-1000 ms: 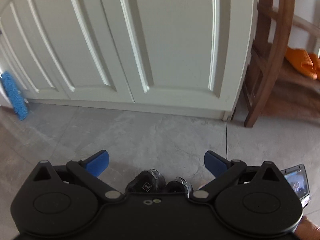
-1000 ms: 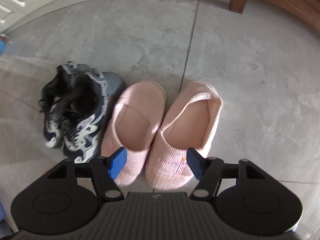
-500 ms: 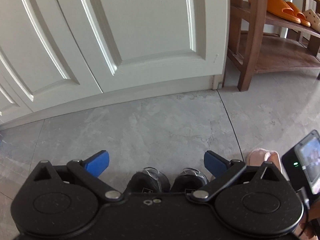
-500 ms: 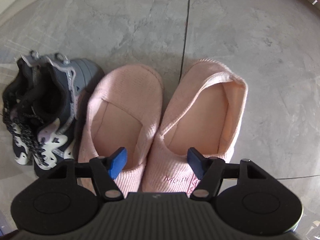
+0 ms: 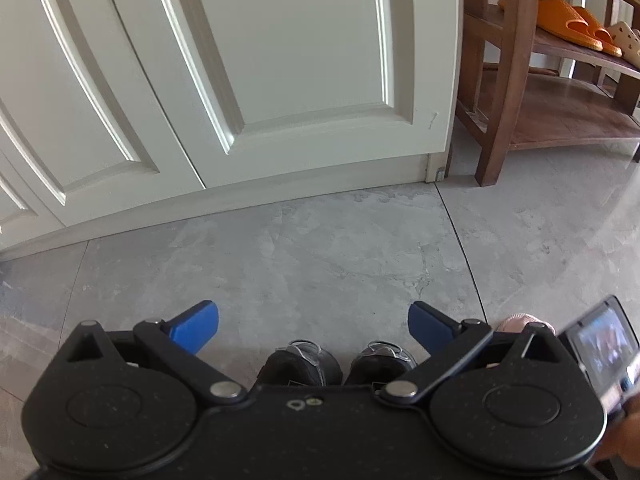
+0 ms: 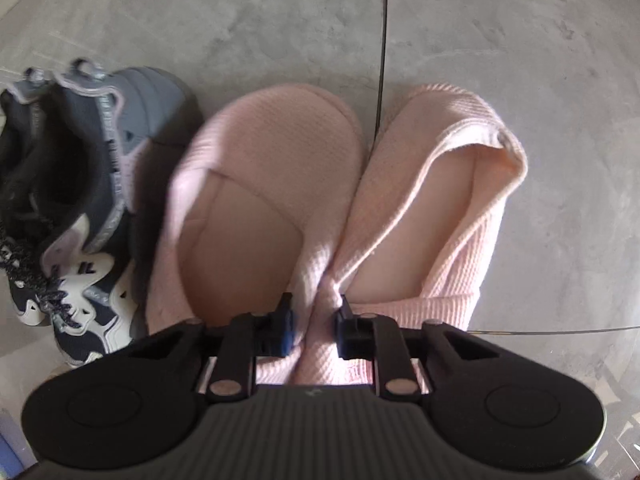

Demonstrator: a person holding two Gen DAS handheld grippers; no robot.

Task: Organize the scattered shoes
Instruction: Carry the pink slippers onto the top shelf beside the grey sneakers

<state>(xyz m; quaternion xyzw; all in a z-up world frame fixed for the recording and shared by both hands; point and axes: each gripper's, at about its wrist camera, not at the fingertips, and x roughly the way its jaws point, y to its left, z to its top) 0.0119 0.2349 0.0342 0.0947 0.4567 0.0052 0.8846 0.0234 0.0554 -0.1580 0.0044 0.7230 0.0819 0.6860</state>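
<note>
Right wrist view showed the right gripper [image 6: 314,314] pinching the touching inner edges of both pink slippers [image 6: 340,200] together on the grey floor [image 6: 280,20], dark sneakers [image 6: 76,184] just left. Left gripper [image 5: 312,320] hung spread wide, empty, above the sneakers' heels.

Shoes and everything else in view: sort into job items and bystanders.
Job:
pink knitted slippers, pinched together by right gripper
dark grey laced sneakers
brown wooden shoe rack

Bystanders:
white panelled cabinet doors
grey tiled floor
</note>
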